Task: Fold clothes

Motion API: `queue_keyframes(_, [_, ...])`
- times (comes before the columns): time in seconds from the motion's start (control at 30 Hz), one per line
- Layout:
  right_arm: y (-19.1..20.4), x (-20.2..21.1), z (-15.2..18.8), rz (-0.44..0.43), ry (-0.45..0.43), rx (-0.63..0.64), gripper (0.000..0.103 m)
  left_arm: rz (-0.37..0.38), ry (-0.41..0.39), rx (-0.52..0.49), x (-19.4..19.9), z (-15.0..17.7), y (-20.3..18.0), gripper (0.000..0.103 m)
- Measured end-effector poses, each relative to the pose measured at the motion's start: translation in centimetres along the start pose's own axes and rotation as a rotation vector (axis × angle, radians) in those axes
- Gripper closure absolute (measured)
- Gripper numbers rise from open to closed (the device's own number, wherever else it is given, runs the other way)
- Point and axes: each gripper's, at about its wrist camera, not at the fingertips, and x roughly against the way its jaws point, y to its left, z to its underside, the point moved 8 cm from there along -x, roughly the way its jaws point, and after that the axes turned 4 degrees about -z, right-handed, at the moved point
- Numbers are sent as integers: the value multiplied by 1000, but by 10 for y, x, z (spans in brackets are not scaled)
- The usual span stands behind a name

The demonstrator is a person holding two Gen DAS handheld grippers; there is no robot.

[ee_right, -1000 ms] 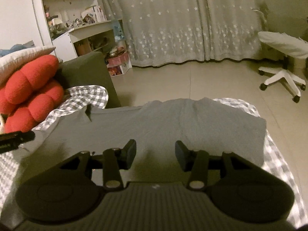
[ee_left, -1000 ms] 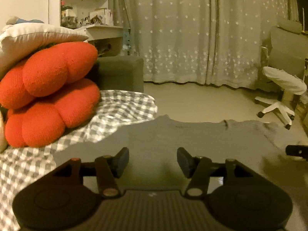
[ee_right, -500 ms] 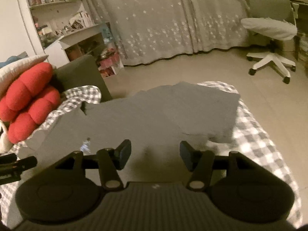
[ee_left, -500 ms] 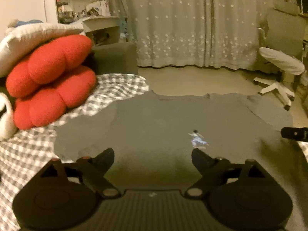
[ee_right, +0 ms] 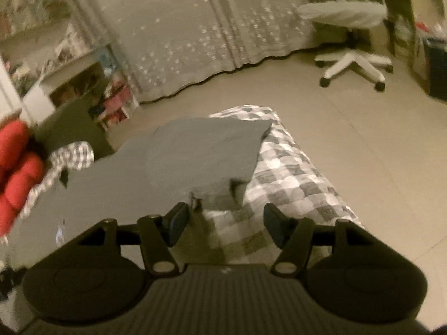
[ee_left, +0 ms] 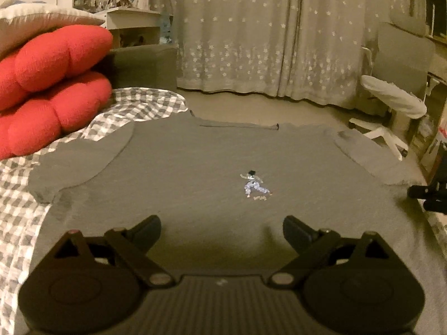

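A dark grey T-shirt point(ee_left: 212, 173) lies spread flat, front up, on a grey-checked bedspread point(ee_left: 19, 195), collar toward the curtains, with a small printed figure point(ee_left: 254, 185) on its chest. My left gripper point(ee_left: 222, 230) hovers open over the shirt's lower middle, nothing between its fingers. Part of my right gripper's tip shows at the left view's right edge. In the right wrist view the shirt's sleeve point(ee_right: 212, 150) lies ahead; my right gripper point(ee_right: 226, 223) is open above the checked bedspread point(ee_right: 282, 181) just beside the shirt's edge.
Red puffy cushions point(ee_left: 53, 89) and a white pillow sit at the bed's left. A dark sofa arm point(ee_left: 145, 67), starred curtains point(ee_left: 251, 33), a white swivel chair point(ee_right: 349, 42) and shelves point(ee_right: 64, 83) stand beyond the bare floor point(ee_right: 349, 145).
Both grippers have drawn back toward the shirt's hem and opened wider. The right one has swung right, off the shirt and over the bedspread by the sleeve.
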Motion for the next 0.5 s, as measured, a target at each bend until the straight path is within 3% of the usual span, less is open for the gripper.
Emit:
queue_keyframes(0.13, [-14, -6, -5, 3, -23, -60, 39, 10, 3, 29, -3, -3, 2, 8])
queue_keyframes(0.3, [-15, -14, -12, 32, -62, -83, 47, -2, 15, 68, -10, -2, 9, 8])
queue_keyframes(0.47, [-10, -24, -15, 102, -82, -33, 66, 19, 31, 95, -16, -2, 10, 8])
queue_keyframes(0.5, [-9, -25, -16, 114, -85, -20, 76, 24, 34, 100, -17, -3, 10, 8])
